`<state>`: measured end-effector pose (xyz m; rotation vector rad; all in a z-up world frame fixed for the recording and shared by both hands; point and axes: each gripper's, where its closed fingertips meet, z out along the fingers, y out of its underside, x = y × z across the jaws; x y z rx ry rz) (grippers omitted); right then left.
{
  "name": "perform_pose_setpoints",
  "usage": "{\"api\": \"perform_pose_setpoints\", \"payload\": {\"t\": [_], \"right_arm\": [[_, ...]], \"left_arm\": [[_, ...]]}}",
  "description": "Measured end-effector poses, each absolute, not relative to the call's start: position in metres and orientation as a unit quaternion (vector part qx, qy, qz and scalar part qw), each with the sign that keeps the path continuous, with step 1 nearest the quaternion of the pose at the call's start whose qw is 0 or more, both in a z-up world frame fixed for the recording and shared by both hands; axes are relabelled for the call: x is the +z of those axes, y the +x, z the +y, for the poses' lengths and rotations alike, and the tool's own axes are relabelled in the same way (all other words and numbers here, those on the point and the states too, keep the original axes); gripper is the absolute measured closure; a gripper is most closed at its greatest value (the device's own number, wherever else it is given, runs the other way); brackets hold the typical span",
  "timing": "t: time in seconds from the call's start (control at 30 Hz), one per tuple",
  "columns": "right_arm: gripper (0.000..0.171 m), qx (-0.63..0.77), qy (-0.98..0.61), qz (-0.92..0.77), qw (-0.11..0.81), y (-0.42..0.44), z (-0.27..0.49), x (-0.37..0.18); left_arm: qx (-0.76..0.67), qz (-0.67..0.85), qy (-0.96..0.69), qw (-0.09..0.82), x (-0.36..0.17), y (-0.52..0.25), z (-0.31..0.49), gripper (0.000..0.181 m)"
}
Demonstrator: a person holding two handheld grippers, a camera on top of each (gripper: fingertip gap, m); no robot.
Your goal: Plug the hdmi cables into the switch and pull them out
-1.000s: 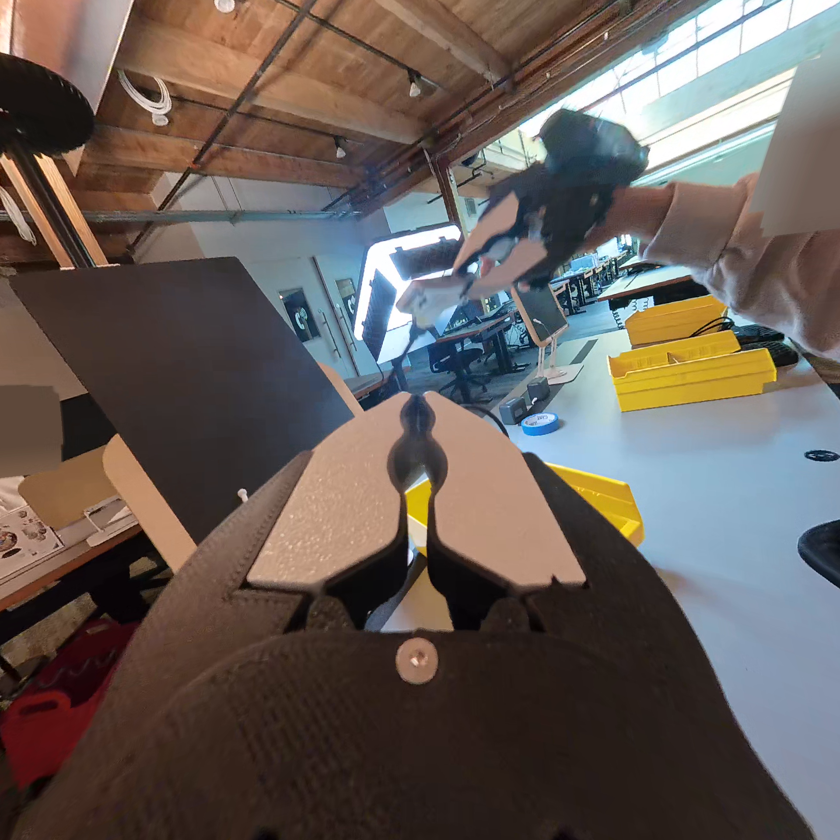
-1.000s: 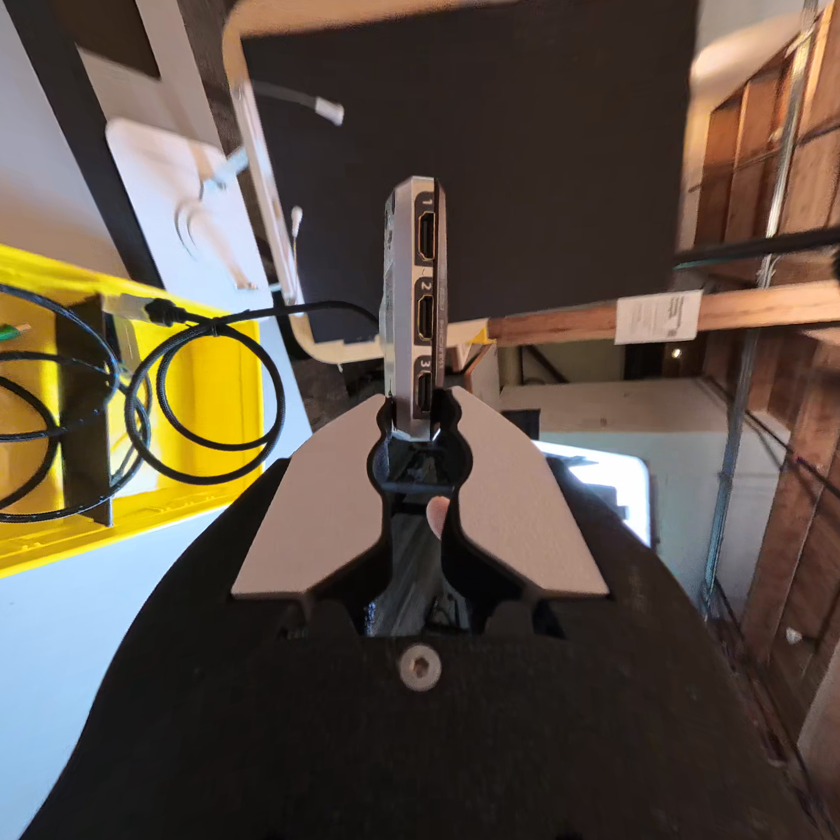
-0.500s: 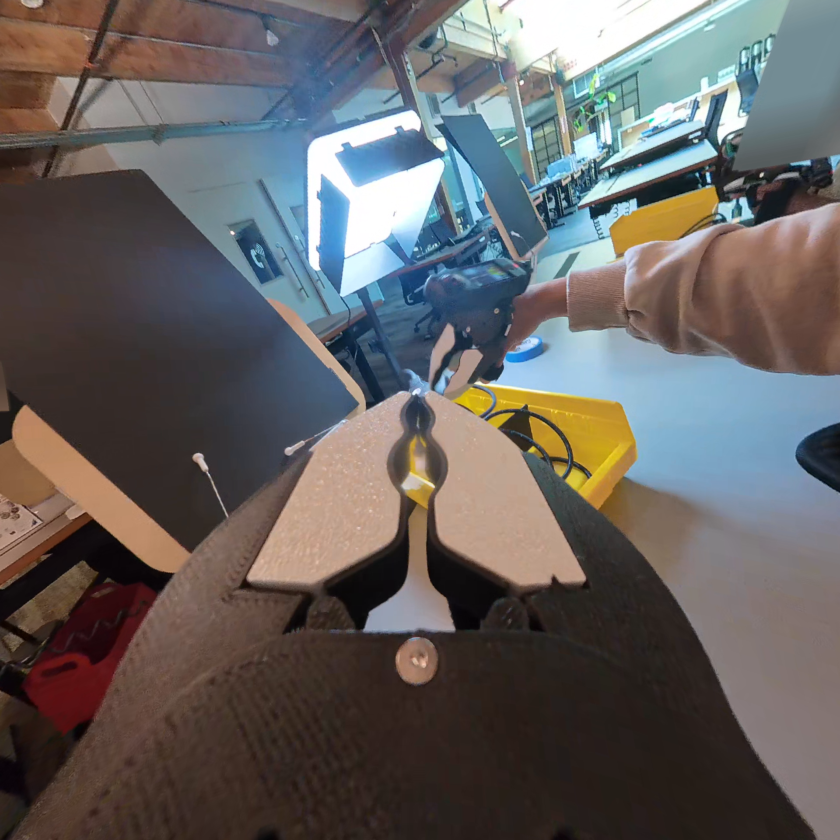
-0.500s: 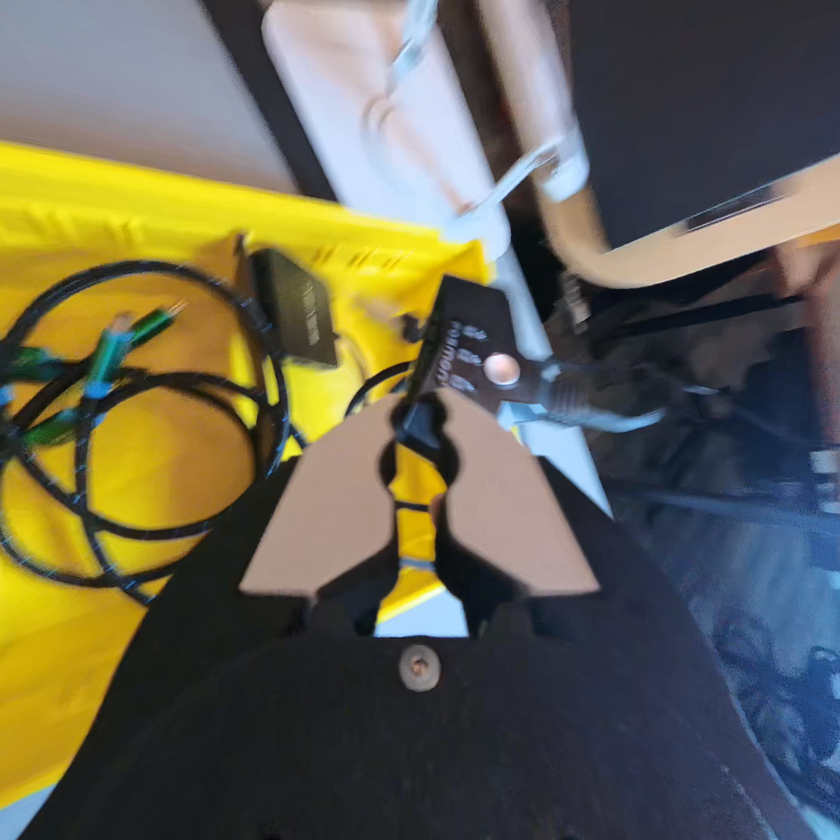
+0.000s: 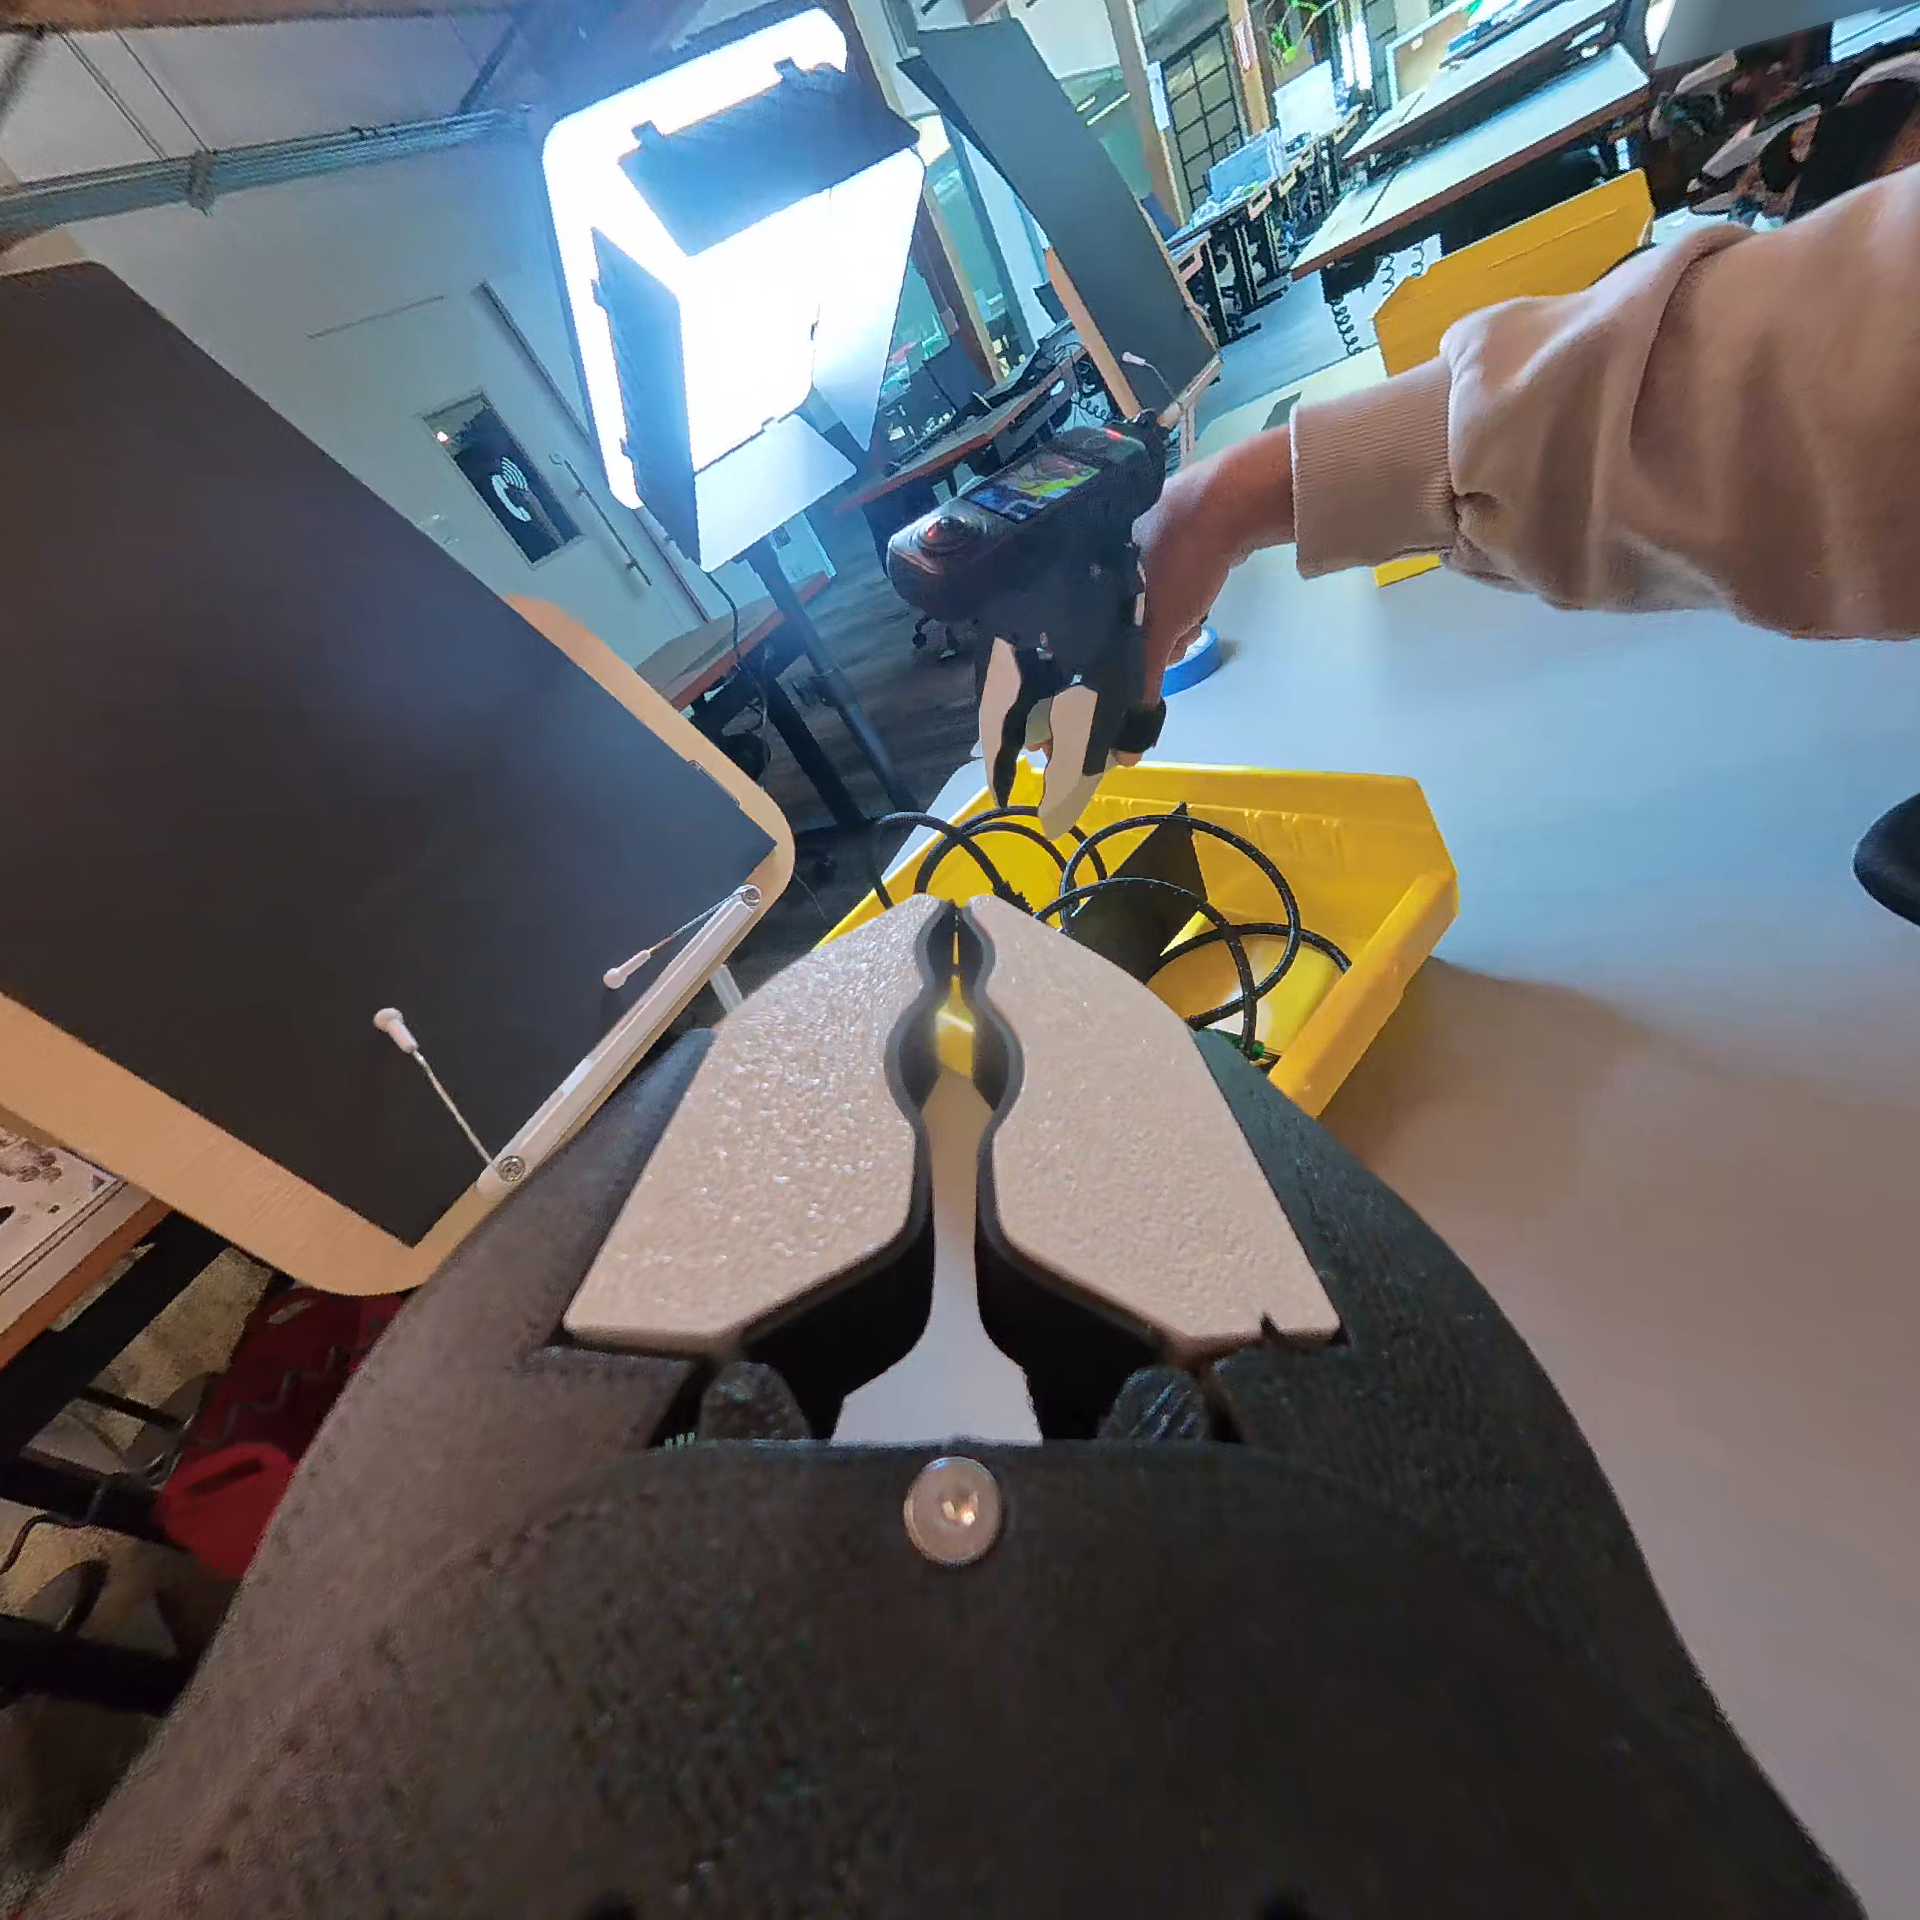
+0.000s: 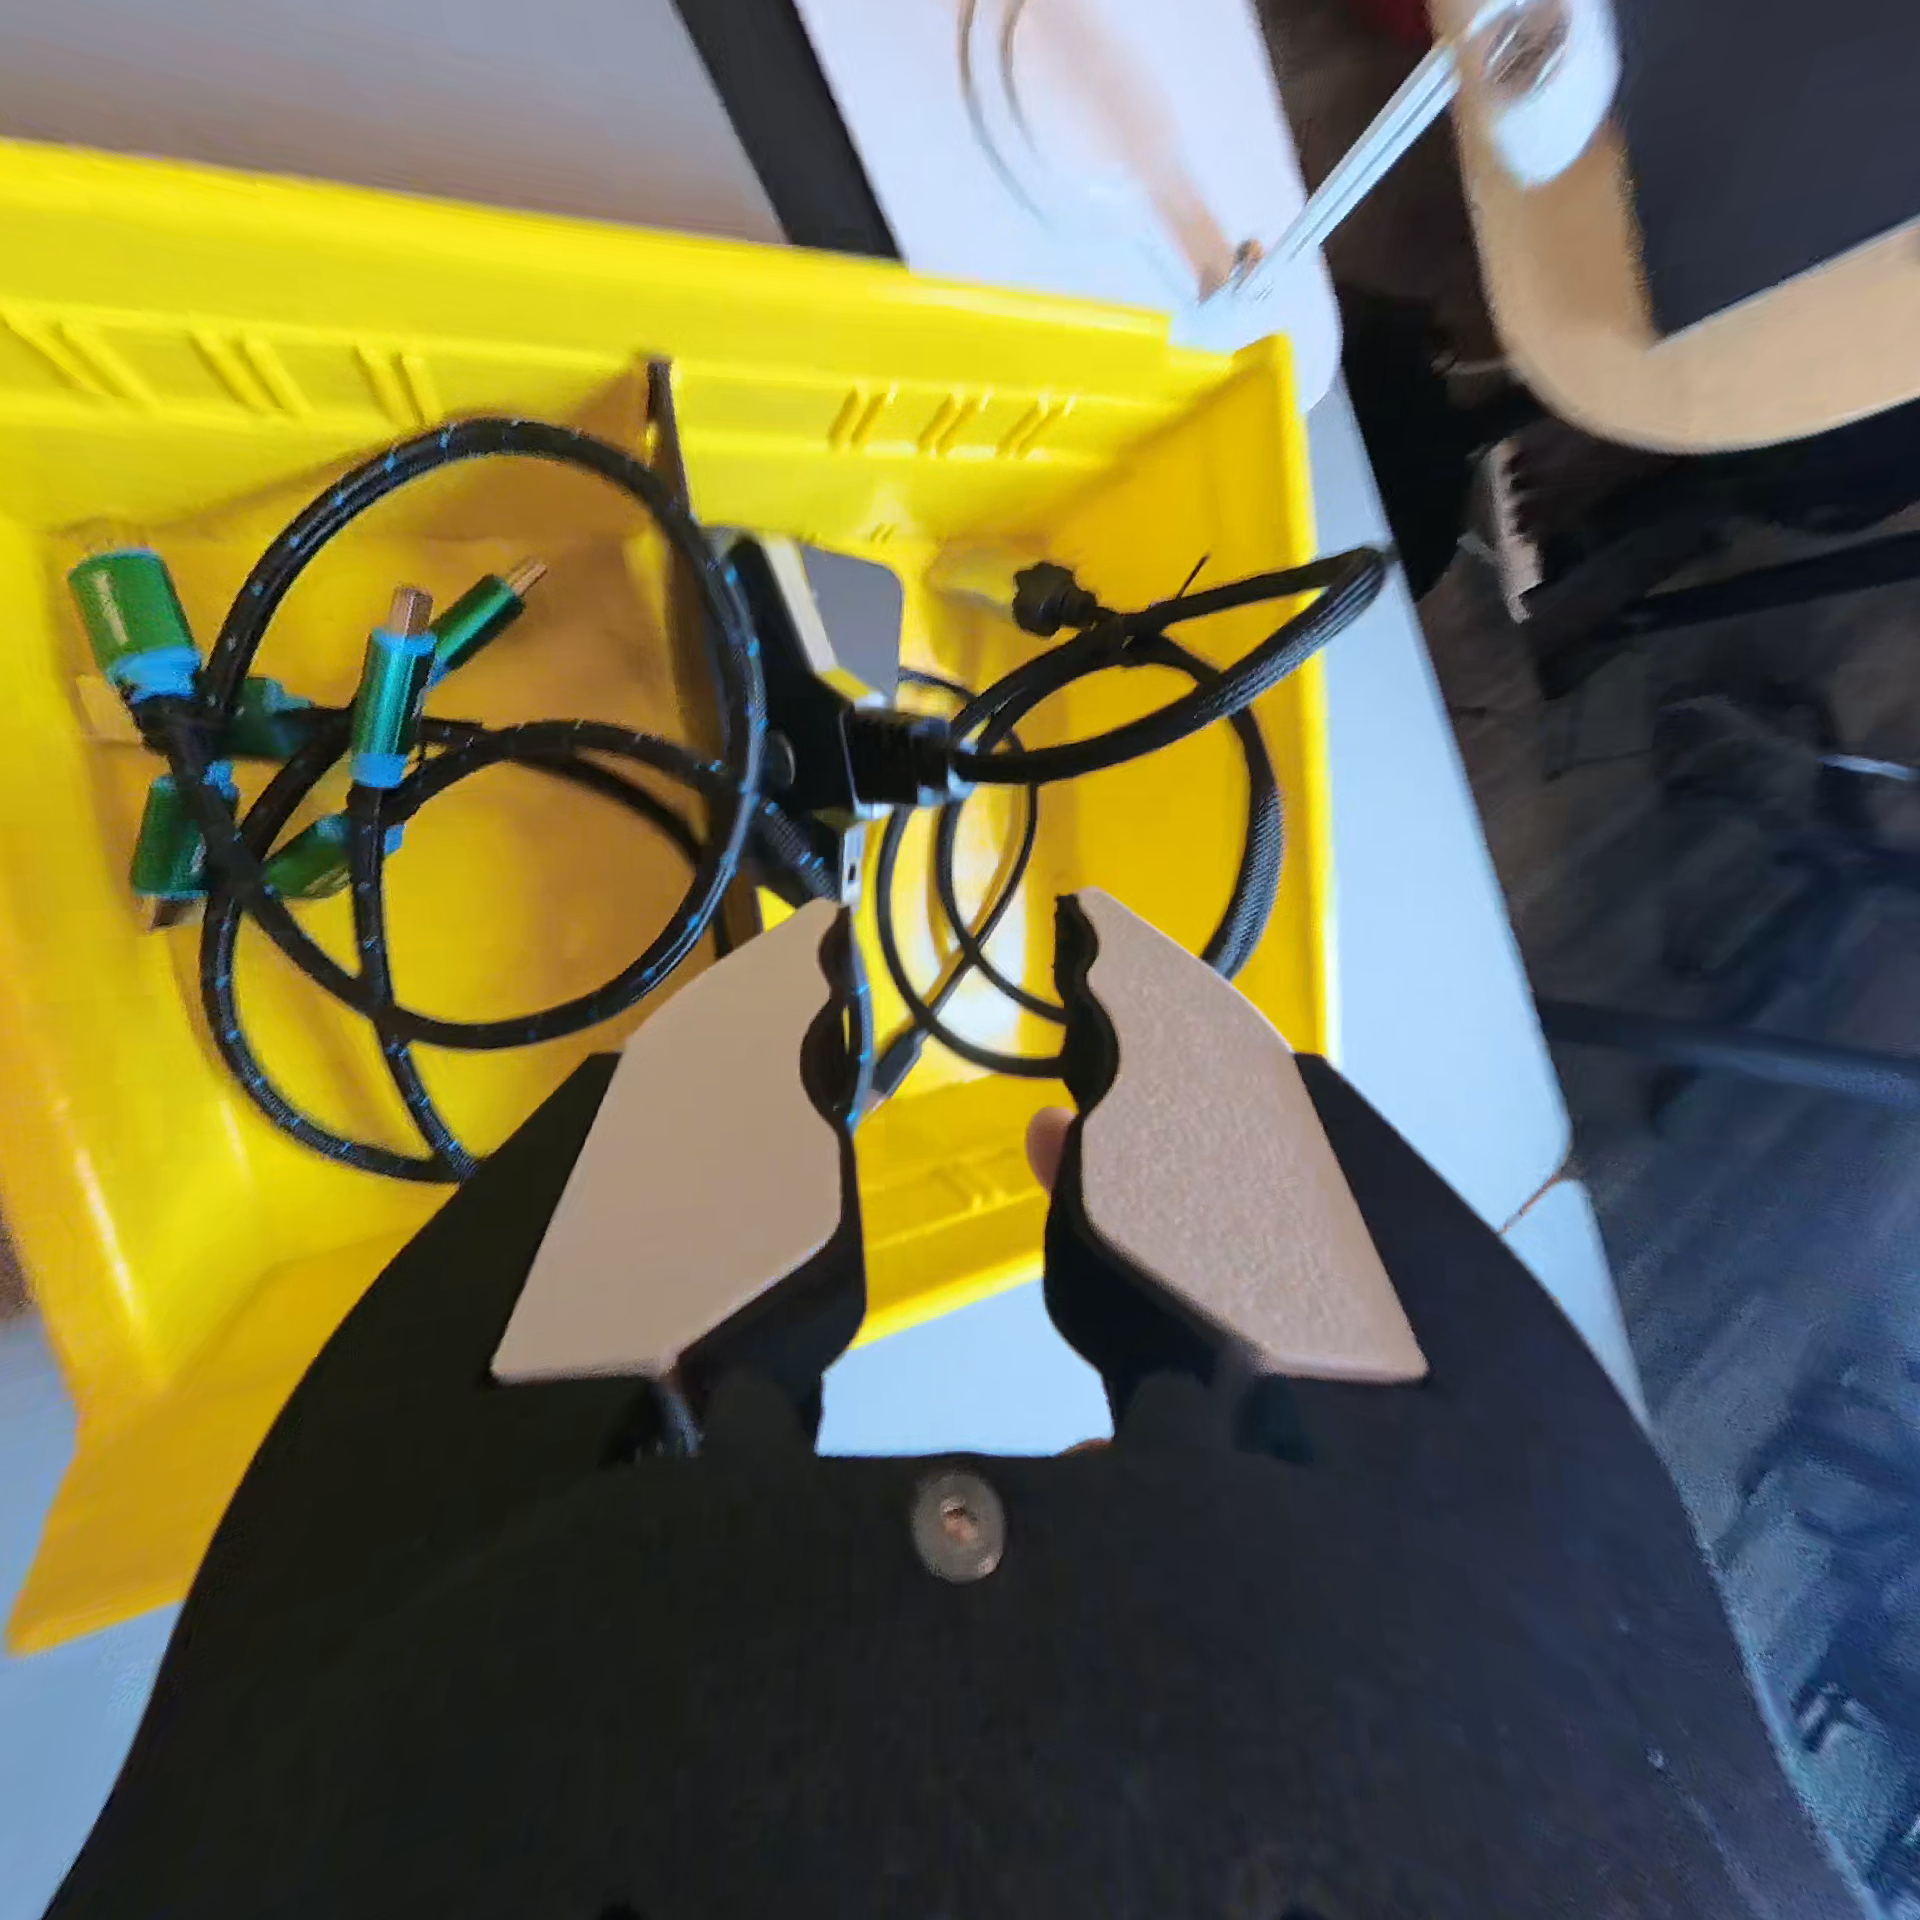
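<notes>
Lying in the right-hand compartment of the bright yellow moulded-plastic bin (image 6: pixel 1262 488), the small slab-shaped HDMI switch (image 6: pixel 831 644), grey-faced with a black edge, sits tilted against the thin dark divider (image 6: pixel 665 457), its own black sleeved lead (image 6: pixel 1195 675) looping round it and trailing over the bin's end wall. Beyond the divider, the braided black HDMI cables with blue flecks (image 6: pixel 582 748) are coiled in a loose tangle, their glossy green metal plugs (image 6: pixel 393 686) bunched at the far side, none seated in the switch. The right gripper (image 6: pixel 951 920) hangs just above the switch compartment with its flat, pebbled pale fingers (image 6: pixel 1195 1143) spread apart and empty. The left gripper (image 5: pixel 958 920) waits short of the bin over the smooth pale-grey tabletop (image 5: pixel 1610 935), its fingers drawn together on nothing. By the look of it, everything is parked in the bin, so either a cycle is closing or a fresh one is about to start; a next move would need one gripper to steady the switch while the other picks a single green plug out of the tangle. A dark panel with a rounded wood-coloured border (image 5: pixel 312 675) stands beside the table.
</notes>
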<state>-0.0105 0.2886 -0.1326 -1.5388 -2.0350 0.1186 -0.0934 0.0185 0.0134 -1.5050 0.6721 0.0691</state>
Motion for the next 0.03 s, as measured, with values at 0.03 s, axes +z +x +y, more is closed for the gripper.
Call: {"api": "perform_pose_setpoints", "payload": {"t": [0.03], "right_arm": [[0.127, 0.053, -0.587, -0.765, 0.258, -0.0028, 0.2833, -0.1429]], "left_arm": [[0.030, 0.304, -0.670, 0.677, 0.0124, -0.0897, 0.0192, 0.181]]}}
